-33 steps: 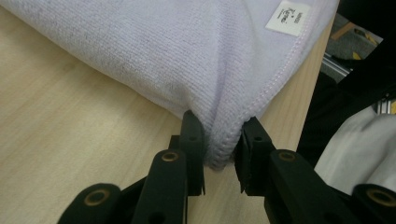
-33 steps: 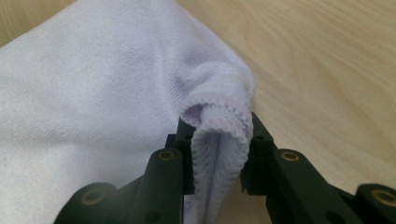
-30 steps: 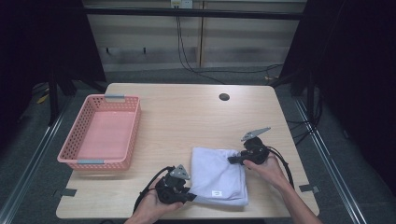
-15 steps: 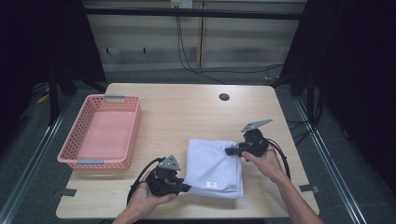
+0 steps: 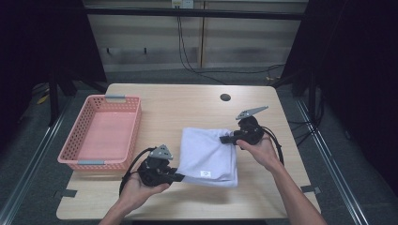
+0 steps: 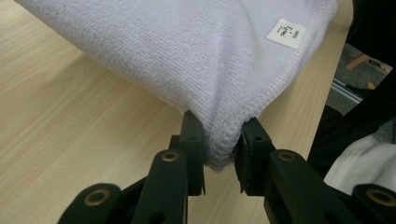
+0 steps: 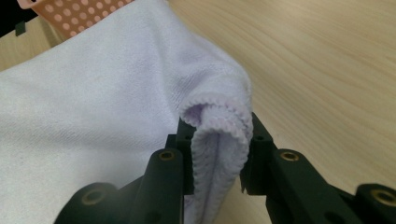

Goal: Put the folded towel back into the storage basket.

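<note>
Two corners of the towel [image 5: 209, 154] are now off the table [image 5: 187, 105], and this is the main change from a second ago, when the cloth lay lower and flatter on the wood. Going from left to right: the pink basket [image 5: 80, 140] stands at the left side of the table, in the same place as before and with nothing visible inside. Next to it, near the front edge, the left gripper [image 5: 180, 177] is clamped on the near left corner of the towel; in the left gripper view the stitched hem is pinched between its two black jaws [image 6: 219, 149], and the small white label [image 6: 286, 33] sits further along the same edge. The towel is folded and hangs between the two hands, in the middle right part of the table, with its front edge seeming to rest on the wood. At the right, the right gripper [image 5: 227, 139] is clamped on the far right corner, where the hem bunches into a thick roll between the jaws [image 7: 217, 140]. Both hands have come up and a little apart since the earlier pictures, so the cloth is pulled more tight. I judge that the towel is being lifted, perhaps for another fold or to carry it toward the basket.
</note>
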### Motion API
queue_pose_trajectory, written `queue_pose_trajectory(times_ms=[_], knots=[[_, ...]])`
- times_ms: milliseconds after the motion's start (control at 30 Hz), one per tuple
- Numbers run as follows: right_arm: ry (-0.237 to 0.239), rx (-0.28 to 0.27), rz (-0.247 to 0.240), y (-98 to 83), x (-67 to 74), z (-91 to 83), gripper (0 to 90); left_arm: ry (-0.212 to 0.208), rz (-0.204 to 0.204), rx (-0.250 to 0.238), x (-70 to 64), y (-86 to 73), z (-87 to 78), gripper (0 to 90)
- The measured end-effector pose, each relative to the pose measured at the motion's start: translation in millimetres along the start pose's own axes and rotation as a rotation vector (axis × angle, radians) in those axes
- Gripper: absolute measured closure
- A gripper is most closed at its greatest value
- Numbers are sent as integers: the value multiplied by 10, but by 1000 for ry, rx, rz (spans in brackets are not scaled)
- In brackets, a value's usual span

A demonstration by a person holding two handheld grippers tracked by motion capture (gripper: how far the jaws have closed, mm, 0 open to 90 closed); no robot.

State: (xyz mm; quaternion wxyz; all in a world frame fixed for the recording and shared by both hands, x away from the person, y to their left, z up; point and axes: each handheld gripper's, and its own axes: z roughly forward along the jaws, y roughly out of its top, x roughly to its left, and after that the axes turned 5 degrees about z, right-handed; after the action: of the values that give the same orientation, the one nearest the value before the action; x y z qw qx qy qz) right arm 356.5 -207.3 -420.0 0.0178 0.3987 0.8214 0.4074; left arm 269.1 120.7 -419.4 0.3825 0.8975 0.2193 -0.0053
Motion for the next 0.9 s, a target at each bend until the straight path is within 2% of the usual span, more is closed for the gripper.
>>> queue_pose_trajectory(times_ms=[200,500,567,900], knots=[[12,-11,-9,166,24,49,732,23,3,14,77,43,-133,751],[22,-43,-38,430,76,115,733,66,-14,-7,224,74,-337,751],[25,-51,-44,493,90,141,733,77,-2,1,255,79,-390,751],[29,-69,-80,802,269,337,734,128,-31,-7,399,13,-705,751]])
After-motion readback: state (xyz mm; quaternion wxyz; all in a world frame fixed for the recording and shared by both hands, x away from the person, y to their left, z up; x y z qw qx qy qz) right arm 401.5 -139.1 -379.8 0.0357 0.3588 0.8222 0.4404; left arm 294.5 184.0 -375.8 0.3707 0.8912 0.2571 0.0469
